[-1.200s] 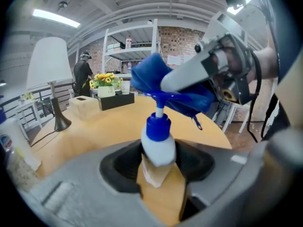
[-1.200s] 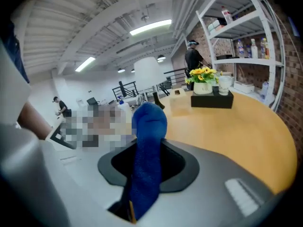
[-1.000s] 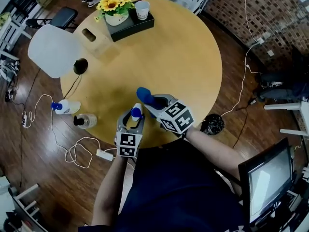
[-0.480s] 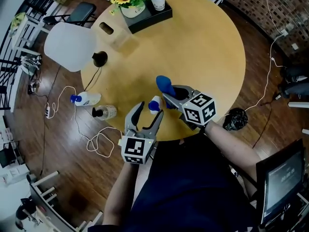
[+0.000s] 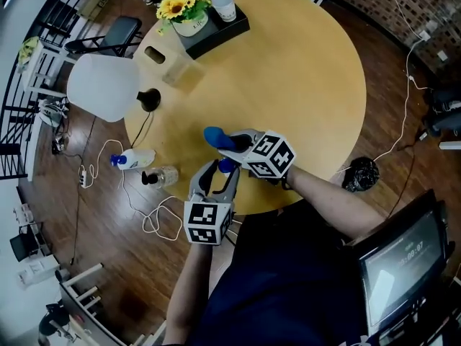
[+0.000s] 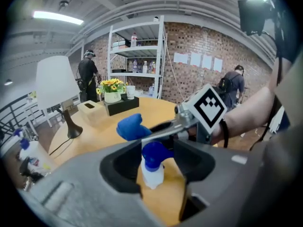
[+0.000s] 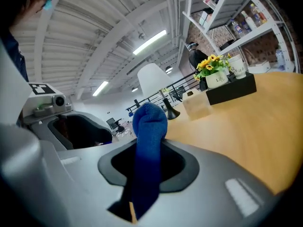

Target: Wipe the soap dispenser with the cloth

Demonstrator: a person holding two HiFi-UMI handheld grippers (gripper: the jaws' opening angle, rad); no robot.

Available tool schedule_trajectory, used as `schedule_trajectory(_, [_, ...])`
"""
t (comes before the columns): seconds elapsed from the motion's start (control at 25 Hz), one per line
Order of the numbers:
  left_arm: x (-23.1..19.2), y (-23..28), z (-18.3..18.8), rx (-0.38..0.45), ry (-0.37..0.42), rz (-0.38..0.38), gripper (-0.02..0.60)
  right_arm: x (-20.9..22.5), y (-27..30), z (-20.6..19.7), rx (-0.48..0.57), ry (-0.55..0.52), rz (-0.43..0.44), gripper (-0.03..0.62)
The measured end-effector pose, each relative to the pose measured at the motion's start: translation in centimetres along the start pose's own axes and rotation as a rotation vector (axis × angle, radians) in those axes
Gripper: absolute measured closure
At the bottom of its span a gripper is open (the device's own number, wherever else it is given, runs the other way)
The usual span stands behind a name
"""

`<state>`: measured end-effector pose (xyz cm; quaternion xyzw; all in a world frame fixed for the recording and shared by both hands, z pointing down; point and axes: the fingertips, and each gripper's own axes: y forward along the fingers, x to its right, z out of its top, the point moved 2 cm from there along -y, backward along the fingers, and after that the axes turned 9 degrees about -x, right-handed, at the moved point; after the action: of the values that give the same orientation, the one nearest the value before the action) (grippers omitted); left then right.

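The soap dispenser [image 5: 226,166], a small white bottle with a blue pump, stands near the round table's [image 5: 302,71] front edge. My left gripper [image 5: 220,173] has just been closing and now has the dispenser [image 6: 152,167] gripped between its jaws. My right gripper [image 5: 236,145] is shut on a blue cloth [image 5: 215,136], whose bunched end sticks out just beyond and to the left of the pump. In the right gripper view the cloth [image 7: 149,145] stands up out of that gripper [image 7: 147,174].
A white-shaded lamp [image 5: 103,85], a wooden tissue box [image 5: 169,62] and a black tray [image 5: 216,29] with sunflowers and a cup stand at the table's far left. Two bottles [image 5: 133,158] and cables lie on the floor. People stand by the shelving [image 6: 137,60].
My left gripper stood open and drawn back from the dispenser half a second ago; now its jaws are closed round it again. The right gripper has carried the cloth leftward, past the pump.
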<state>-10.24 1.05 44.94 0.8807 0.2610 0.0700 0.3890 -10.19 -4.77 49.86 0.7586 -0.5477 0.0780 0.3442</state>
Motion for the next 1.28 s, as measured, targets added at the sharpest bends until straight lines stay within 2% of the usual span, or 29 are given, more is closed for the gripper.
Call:
schedule_trajectory(0.16, [-0.1, 0.1, 0.1, -0.002, -0.006, 0.005, 0.373, 1.2, 0.0, -0.8, -0.02, -0.041, -0.082, 0.485])
schedule_trajectory(0.28, [-0.2, 0.1, 0.0, -0.001, -0.022, 0.008, 0.373, 3.0, -0.2, -1.5, -0.048, -0.021, -0.156, 0.486])
schedule_trajectory(0.4, [-0.2, 0.1, 0.0, 0.001, -0.034, 0.01, 0.373, 5.2, -0.6, -3.4, -0.125, -0.005, -0.252, 0.485])
schedule_trajectory(0.48, [-0.1, 0.1, 0.0, 0.002, -0.039, 0.009, 0.373, 6.0, -1.2, -4.1, -0.125, 0.052, -0.271, 0.485])
schedule_trajectory(0.64, [-0.1, 0.1, -0.1, 0.014, -0.06, 0.003, 0.373, 5.5, -2.3, -2.9, -0.043, 0.122, -0.242, 0.485])
schedule_trajectory(0.84, [-0.2, 0.3, 0.0, 0.019, -0.076, -0.003, 0.373, 1.9, -2.1, 0.8, 0.057, 0.076, -0.127, 0.484])
schedule_trajectory(0.96, [-0.1, 0.3, 0.0, 0.019, -0.083, -0.008, 0.373, 0.4, -1.2, 1.2, 0.059, 0.045, -0.08, 0.484])
schedule_trajectory(1.12, [0.0, 0.3, -0.1, 0.02, -0.085, -0.011, 0.374, 0.9, -0.4, -0.4, 0.01, 0.034, -0.099, 0.484])
schedule_trajectory(1.28, [0.0, 0.5, -0.1, 0.022, -0.089, -0.017, 0.374, 1.6, -0.3, -1.1, 0.013, 0.043, -0.106, 0.485])
